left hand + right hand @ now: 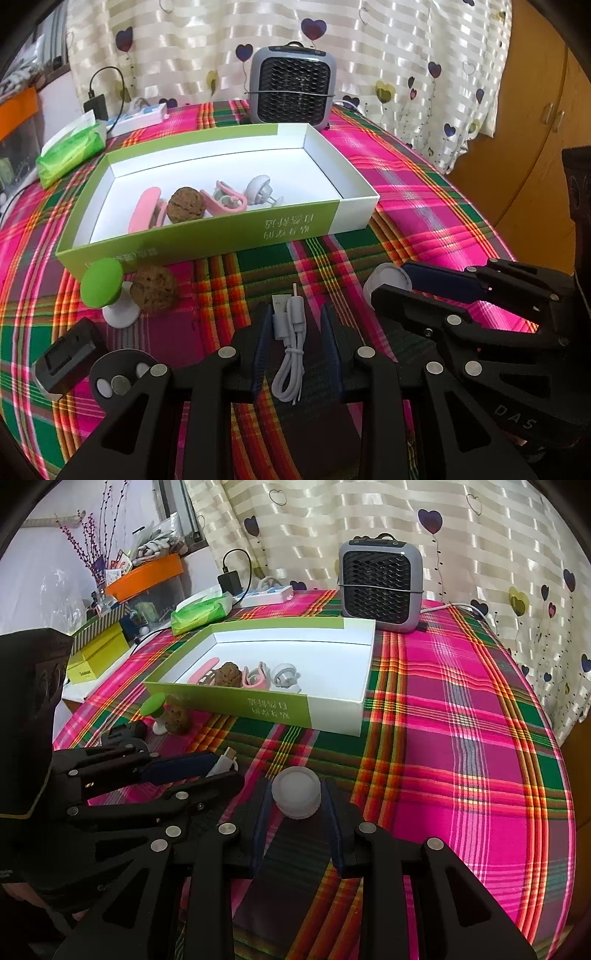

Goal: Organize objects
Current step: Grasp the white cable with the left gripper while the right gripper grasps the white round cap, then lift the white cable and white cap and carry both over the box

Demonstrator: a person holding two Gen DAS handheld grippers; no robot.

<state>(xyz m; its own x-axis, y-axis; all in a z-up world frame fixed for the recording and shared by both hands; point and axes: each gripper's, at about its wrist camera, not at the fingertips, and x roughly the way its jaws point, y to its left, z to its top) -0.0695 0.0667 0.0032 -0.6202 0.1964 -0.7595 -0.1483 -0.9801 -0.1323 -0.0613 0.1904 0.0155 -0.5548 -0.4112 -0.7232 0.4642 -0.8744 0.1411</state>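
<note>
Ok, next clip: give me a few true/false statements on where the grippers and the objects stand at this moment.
1. The white USB cable lies between the left gripper fingers. True.
2. The right gripper brackets a white round cap. True.
3. The green and white box is empty. False: it holds pink clips, a walnut and a white piece.
4. Both walnuts are in the box. False: one walnut sits outside, beside the green-topped stand.
5. The heater stands behind the box. True.
</note>
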